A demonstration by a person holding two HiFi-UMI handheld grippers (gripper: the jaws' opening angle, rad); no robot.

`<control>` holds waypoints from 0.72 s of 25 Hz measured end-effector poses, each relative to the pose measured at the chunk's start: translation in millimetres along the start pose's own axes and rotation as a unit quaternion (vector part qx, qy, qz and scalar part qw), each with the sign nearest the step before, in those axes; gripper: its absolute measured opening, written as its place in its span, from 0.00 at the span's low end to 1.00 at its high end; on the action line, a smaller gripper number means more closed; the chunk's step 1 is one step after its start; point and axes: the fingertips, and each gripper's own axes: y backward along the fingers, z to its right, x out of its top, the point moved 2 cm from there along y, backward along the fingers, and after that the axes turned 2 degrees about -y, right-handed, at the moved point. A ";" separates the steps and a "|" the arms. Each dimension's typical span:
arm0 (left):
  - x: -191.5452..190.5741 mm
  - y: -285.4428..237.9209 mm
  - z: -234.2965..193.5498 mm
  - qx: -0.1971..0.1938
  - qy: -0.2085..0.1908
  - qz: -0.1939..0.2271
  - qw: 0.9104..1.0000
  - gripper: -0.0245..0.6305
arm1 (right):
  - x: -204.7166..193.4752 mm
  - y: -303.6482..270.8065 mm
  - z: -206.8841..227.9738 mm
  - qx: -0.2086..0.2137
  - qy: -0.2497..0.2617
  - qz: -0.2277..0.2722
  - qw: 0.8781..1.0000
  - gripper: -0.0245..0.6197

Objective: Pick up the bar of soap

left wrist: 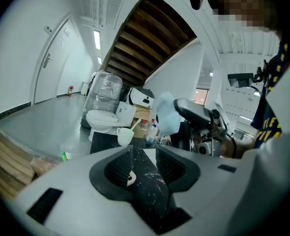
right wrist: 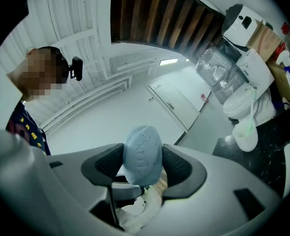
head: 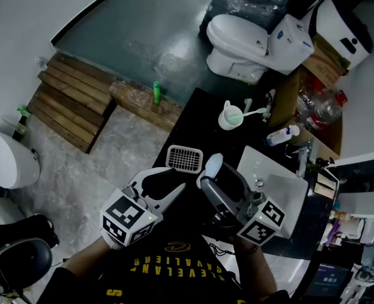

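Bar of soap [right wrist: 143, 146], pale blue, sits pinched in the right gripper [right wrist: 142, 155]. Slick and rounded, it could squirt from the 2 pads [right wrist: 177, 163]. The left gripper [left wrist: 144, 154] is spread, empty.

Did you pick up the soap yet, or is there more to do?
Done: the blue bar of soap is up off the black counter, and the white slotted tray sits empty. In hand: the right gripper is shut on the soap. The left gripper is open and empty. Left: probably nothing more to pick up.
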 end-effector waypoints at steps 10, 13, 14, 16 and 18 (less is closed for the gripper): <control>4.2 9.3 3.9 -0.007 -0.002 0.008 1.000 0.27 | -14.1 -4.1 -19.7 0.016 0.015 -0.007 1.000 0.45; 4.0 7.8 5.3 -0.008 0.000 0.007 1.000 0.27 | -14.0 -3.7 -20.4 0.020 0.013 -0.006 1.000 0.45; 3.8 7.0 5.7 -0.008 0.000 0.007 1.000 0.27 | -13.6 -3.4 -20.1 0.021 0.012 -0.005 1.000 0.45; 3.3 6.5 6.7 -0.008 0.002 0.007 1.000 0.27 | -13.0 -3.1 -19.7 0.021 0.011 -0.004 1.000 0.45; 2.5 6.9 7.5 -0.008 0.003 0.007 1.000 0.27 | -12.7 -2.7 -19.5 0.022 0.009 -0.002 1.000 0.45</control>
